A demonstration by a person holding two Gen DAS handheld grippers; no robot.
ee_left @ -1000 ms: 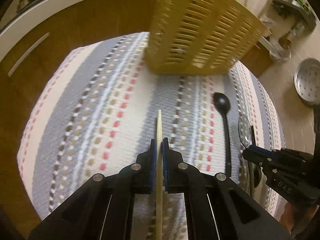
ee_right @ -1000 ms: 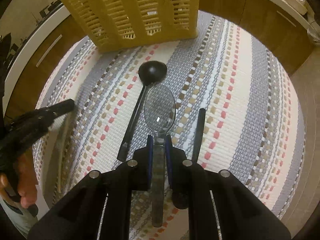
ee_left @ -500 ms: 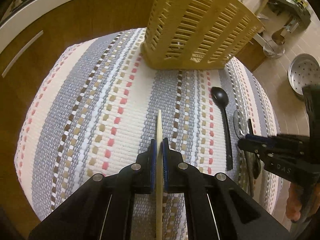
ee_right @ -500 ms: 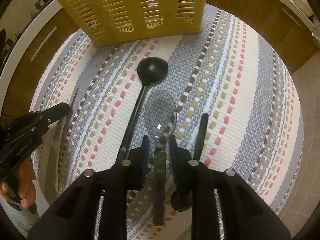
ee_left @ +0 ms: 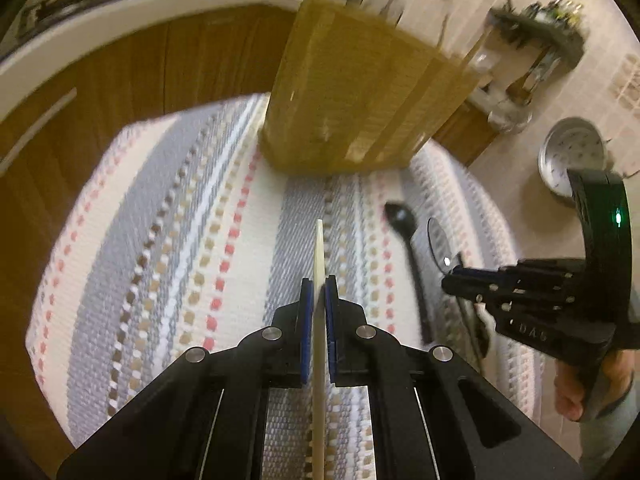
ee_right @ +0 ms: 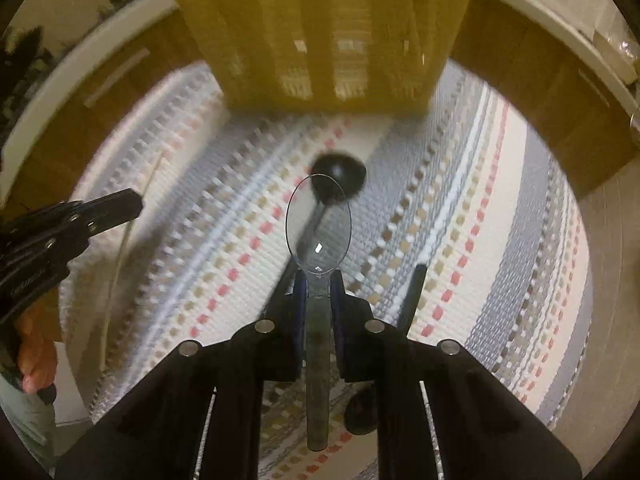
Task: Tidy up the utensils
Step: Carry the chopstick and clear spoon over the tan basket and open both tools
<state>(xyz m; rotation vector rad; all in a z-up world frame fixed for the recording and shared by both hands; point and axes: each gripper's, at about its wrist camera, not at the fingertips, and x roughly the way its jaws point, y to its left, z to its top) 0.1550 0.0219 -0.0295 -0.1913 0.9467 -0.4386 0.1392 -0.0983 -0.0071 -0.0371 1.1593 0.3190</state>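
My left gripper (ee_left: 319,284) is shut on a thin cream utensil (ee_left: 319,248), seen edge on and pointing toward the yellow slatted basket (ee_left: 360,92). My right gripper (ee_right: 318,280) has its jaws closing, with the pads pressing on the neck of a clear plastic spoon (ee_right: 318,220) held above the striped cloth (ee_right: 500,200). A black spoon (ee_right: 352,172) lies on the cloth under the clear bowl. Another black handle (ee_right: 414,288) lies just right of my fingers. In the right wrist view the left gripper (ee_right: 134,200) is at the far left.
The basket (ee_right: 320,28) stands upright at the far edge of the cloth. Wooden cabinet fronts curve behind it. A perforated metal pan (ee_left: 572,152) sits on the tiled floor at the right. A person's hand (ee_left: 576,384) holds the right gripper (ee_left: 450,276).
Both grippers have risen with their utensils. The right jaws spread briefly around the clear spoon, then closed on it again; its bowl now overlaps the black spoon.
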